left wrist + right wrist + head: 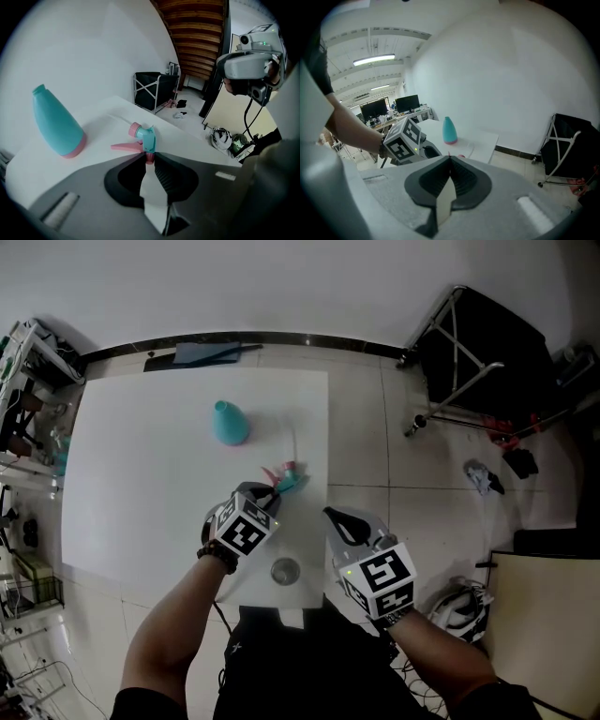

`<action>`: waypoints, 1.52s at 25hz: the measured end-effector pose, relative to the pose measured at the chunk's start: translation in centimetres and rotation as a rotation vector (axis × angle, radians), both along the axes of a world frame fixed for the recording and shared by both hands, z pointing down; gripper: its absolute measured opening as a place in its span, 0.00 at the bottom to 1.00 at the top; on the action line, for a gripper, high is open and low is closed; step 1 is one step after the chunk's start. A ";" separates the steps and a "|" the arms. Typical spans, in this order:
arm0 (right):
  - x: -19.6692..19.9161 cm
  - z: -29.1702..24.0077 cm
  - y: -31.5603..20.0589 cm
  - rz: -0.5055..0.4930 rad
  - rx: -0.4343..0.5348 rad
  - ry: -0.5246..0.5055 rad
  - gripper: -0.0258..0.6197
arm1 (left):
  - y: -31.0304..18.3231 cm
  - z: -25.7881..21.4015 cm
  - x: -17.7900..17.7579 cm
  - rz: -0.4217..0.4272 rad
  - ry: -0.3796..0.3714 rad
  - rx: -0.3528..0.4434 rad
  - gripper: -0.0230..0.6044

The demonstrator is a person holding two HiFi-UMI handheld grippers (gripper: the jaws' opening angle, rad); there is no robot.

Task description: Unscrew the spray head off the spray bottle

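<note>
The teal spray bottle (229, 423) stands upright on the white table (141, 484) with a pink base ring and a bare open neck; it also shows in the left gripper view (56, 124) and the right gripper view (449, 130). The teal and pink spray head (286, 476) is off the bottle, low over the table near its right edge, with its thin clear tube (292, 442) trailing away. My left gripper (270, 489) is shut on the head's pink collar (149, 157), trigger pointing left (125, 147). My right gripper (339, 518) hangs beyond the table's right edge, shut and empty (450, 159).
A small round metal piece (285, 570) lies on the table near its front edge. A black folding cart (478, 343) stands on the tiled floor at the right, with loose items (480, 474) around it. Shelving (28, 381) lines the left side.
</note>
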State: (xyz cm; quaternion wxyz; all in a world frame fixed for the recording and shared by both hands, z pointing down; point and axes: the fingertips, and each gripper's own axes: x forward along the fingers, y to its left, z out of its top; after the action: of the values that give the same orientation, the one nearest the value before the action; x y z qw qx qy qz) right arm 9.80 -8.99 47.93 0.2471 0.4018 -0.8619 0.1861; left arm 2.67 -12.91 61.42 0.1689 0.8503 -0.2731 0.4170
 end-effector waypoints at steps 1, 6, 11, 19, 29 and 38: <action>-0.1 0.0 0.0 -0.001 0.001 0.003 0.03 | 0.0 -0.2 0.0 0.006 0.006 -0.001 0.16; -0.3 -0.3 -0.3 -0.022 0.014 0.033 0.03 | 0.0 -1.2 0.2 0.031 0.042 -0.006 0.16; -0.4 -0.3 -0.7 -0.050 0.021 0.079 0.07 | -0.3 -3.1 0.8 0.055 0.099 -0.016 0.15; -1.1 -0.4 -0.8 -0.143 0.097 0.236 0.23 | -0.1 -5.7 1.9 0.084 0.178 -0.065 0.15; -2.0 0.7 -1.1 -0.328 0.294 0.612 0.35 | 0.8 -8.9 2.8 0.105 0.278 -0.162 0.15; -2.9 1.5 -2.0 -0.449 0.425 0.864 0.38 | 1.9 -11.6 2.8 0.118 0.359 -0.268 0.15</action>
State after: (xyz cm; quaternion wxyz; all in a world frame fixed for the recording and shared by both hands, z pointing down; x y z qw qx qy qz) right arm 6.85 -10.94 49.39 0.5267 0.2886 -0.7650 -0.2324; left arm 5.50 -11.05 49.83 0.3014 0.8953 -0.1308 0.3008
